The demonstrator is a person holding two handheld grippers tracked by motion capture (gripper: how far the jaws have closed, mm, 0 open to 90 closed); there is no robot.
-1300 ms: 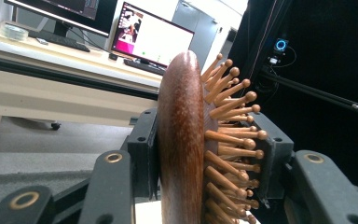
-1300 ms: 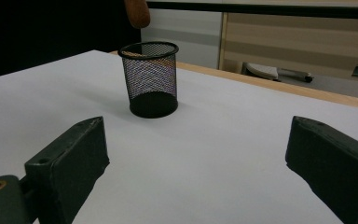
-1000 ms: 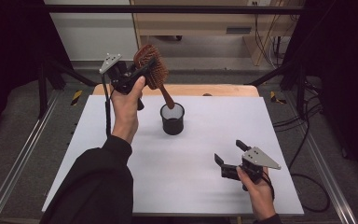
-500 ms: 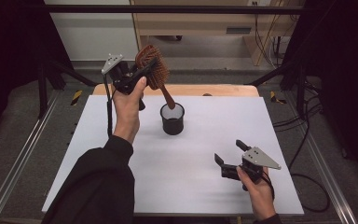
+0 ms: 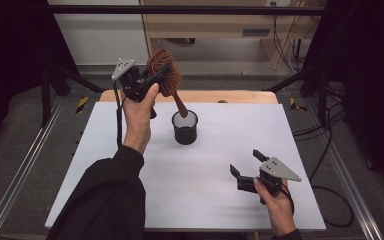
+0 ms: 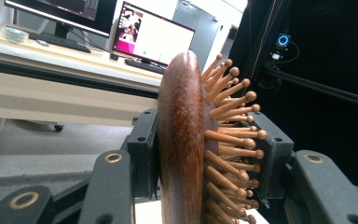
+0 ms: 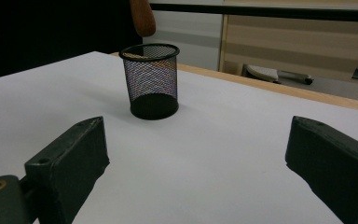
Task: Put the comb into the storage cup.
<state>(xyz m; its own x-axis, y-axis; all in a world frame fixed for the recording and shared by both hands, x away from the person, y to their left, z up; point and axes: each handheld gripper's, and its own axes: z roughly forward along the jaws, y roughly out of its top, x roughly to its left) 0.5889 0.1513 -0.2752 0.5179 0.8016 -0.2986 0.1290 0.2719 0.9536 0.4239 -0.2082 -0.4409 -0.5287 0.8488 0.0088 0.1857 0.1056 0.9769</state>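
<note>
Nothing has shifted since the earlier frames: we find the brush (image 5: 164, 72) in the same raised spot at far left, handle end down over the cup (image 5: 185, 127). We see the left gripper (image 5: 152, 80) clamped on the brush head, one jaw on the wooden back, the other against the pins (image 6: 228, 140). Handle tip (image 7: 142, 16) hangs just above the cup rim, not yet inside. We judge the step in hand to be standing the brush in the cup; next calls for a straight lowering, keeping the handle clear of the mesh wall so the light cup does not tip. Right gripper (image 5: 245, 162) rests at near right on the table (image 5: 105, 150), jaws apart, holding nothing. No brand or legible writing noted.
</note>
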